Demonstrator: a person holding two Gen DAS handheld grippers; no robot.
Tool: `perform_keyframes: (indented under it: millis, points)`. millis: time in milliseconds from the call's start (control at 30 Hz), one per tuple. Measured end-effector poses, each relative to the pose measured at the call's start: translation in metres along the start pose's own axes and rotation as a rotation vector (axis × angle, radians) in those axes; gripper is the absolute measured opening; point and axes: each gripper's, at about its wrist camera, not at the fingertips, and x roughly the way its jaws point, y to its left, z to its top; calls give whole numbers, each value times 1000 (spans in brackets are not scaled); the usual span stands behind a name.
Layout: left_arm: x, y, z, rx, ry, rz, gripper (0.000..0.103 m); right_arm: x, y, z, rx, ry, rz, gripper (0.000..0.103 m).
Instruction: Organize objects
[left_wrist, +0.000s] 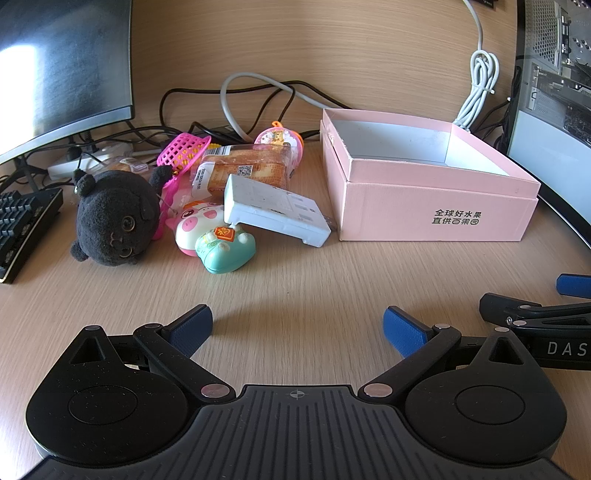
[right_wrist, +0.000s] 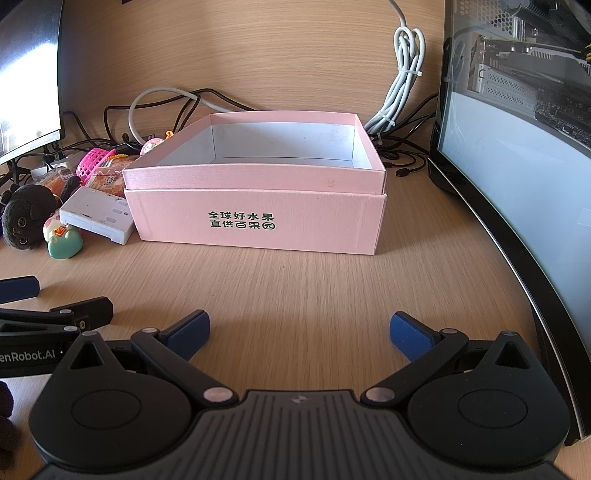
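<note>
An open pink box (left_wrist: 436, 214) stands on the wooden desk, its inside bare; it also shows in the right wrist view (right_wrist: 258, 221). Left of it lies a pile: a black plush toy (left_wrist: 114, 221), a white power strip (left_wrist: 277, 210), a teal toy (left_wrist: 225, 251), a pink-and-white pig toy (left_wrist: 195, 225), a wrapped bread pack (left_wrist: 247, 170), a pink mesh basket (left_wrist: 184, 151) and a pink keychain toy (left_wrist: 280, 138). My left gripper (left_wrist: 298, 330) is open and empty, short of the pile. My right gripper (right_wrist: 300, 332) is open and empty, facing the box.
A monitor (left_wrist: 55, 66) and keyboard (left_wrist: 22, 229) stand at the left. A computer case (right_wrist: 517, 129) stands at the right. Cables (left_wrist: 258, 96) and a bundled white cord (right_wrist: 402, 81) run along the back wall. The right gripper's fingers (left_wrist: 572, 284) show at the left view's right edge.
</note>
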Motion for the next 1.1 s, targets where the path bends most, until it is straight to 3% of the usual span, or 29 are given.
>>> perform_keyframes:
  millis: [1100]
  points:
    - [3,-1,-6,-1,-1,1,102,0,0,0,0,0,0,103]
